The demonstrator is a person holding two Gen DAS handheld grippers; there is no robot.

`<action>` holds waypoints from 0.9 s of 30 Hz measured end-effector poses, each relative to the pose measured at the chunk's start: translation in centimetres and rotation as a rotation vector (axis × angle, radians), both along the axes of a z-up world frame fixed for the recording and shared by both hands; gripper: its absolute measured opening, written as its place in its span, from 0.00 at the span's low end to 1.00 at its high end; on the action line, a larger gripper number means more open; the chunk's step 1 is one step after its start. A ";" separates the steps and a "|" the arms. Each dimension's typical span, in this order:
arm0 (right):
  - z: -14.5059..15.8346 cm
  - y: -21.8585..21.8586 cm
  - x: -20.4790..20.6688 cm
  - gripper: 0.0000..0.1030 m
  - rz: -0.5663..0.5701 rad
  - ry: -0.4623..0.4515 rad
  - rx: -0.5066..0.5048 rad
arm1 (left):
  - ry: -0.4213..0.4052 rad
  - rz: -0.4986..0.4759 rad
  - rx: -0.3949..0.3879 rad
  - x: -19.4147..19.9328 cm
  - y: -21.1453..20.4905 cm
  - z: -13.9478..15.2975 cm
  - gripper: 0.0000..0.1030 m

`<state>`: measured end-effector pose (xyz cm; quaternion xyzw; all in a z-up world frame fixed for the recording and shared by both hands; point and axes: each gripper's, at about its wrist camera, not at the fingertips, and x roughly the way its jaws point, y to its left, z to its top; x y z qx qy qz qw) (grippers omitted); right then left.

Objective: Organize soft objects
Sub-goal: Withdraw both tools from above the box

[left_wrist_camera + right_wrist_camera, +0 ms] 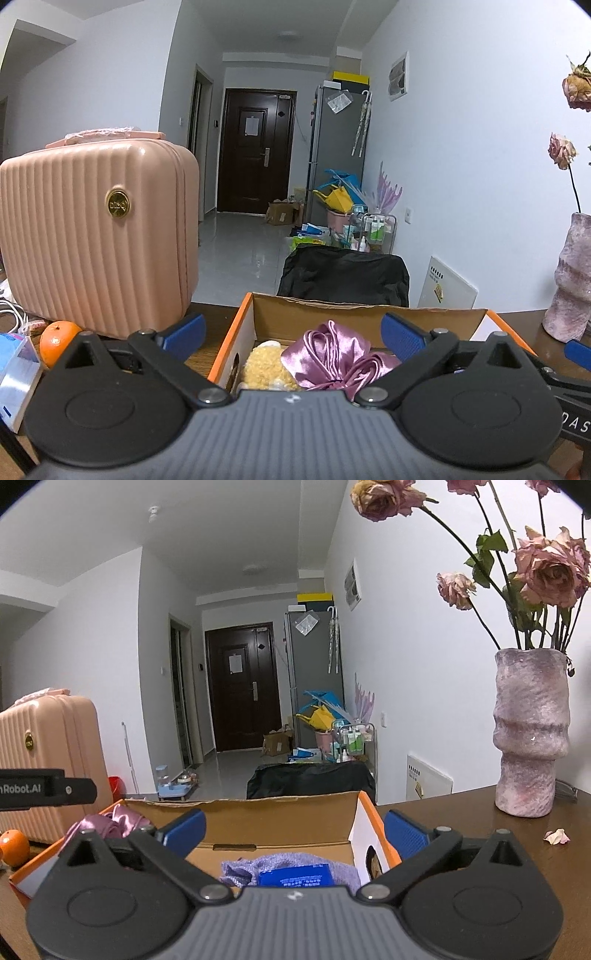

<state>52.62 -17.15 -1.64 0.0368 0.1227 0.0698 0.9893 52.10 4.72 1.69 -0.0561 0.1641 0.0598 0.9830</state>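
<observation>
Your left tongs and right tongs stood wide and empty above the cardboard box holding the satin pouch. The slick satin risked slipping; the near vase risked toppling.

We see a shiny, smooth mauve satin cloth beside a nubbly yellow plush toy in the matt brown cardboard box. At left, the pink ribbed hard-shell plastic suitcase looks glossy. At right, the rough, chalky mauve ceramic vase stands on polished dark wood tabletop.
</observation>
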 end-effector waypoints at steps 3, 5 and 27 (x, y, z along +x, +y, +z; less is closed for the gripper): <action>-0.1 0.0 -0.3 1.00 -0.006 -0.010 0.011 | -0.005 0.006 -0.001 -0.3 0.0 0.1 1.00; -0.1 -0.1 -0.5 1.00 -0.008 -0.015 0.015 | -0.009 0.012 0.000 -0.8 0.0 0.1 1.00; 0.2 -1.1 -6.5 1.00 -0.003 -0.062 0.045 | 0.002 0.074 -0.002 -7.1 1.4 0.1 1.00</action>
